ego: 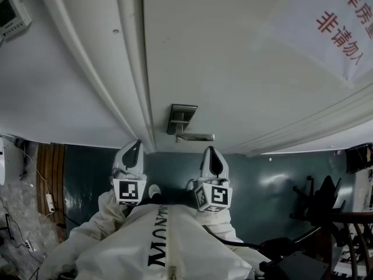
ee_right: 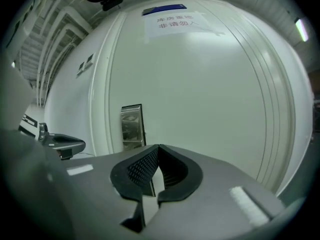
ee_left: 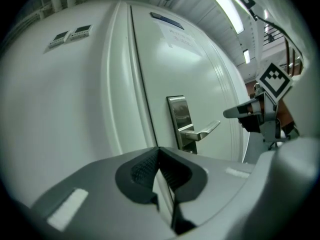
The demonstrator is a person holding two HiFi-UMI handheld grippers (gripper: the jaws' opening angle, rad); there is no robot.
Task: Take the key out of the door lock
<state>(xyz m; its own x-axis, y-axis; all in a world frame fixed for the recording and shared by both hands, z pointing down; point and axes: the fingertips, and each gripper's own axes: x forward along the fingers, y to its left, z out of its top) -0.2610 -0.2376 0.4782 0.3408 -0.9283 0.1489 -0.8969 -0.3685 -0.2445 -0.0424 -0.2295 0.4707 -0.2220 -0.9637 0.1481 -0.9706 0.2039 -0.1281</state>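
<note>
A white door (ego: 233,57) carries a metal lock plate (ego: 182,116) with a lever handle (ego: 196,136). The same plate (ee_left: 180,119) and lever (ee_left: 202,130) appear in the left gripper view, and the plate (ee_right: 132,126) in the right gripper view. I cannot make out a key in any view. My left gripper (ego: 132,149) and right gripper (ego: 212,151) hang side by side just short of the door, below the handle, touching nothing. Both are shut with nothing between the pads: left gripper (ee_left: 159,149), right gripper (ee_right: 159,146).
A paper sign (ego: 344,22) with red characters hangs on the door at upper right. The door frame (ego: 131,69) runs left of the lock. A wall panel (ego: 11,13) sits far left. Cables (ego: 35,214) and a chair (ego: 317,200) stand on the dark floor.
</note>
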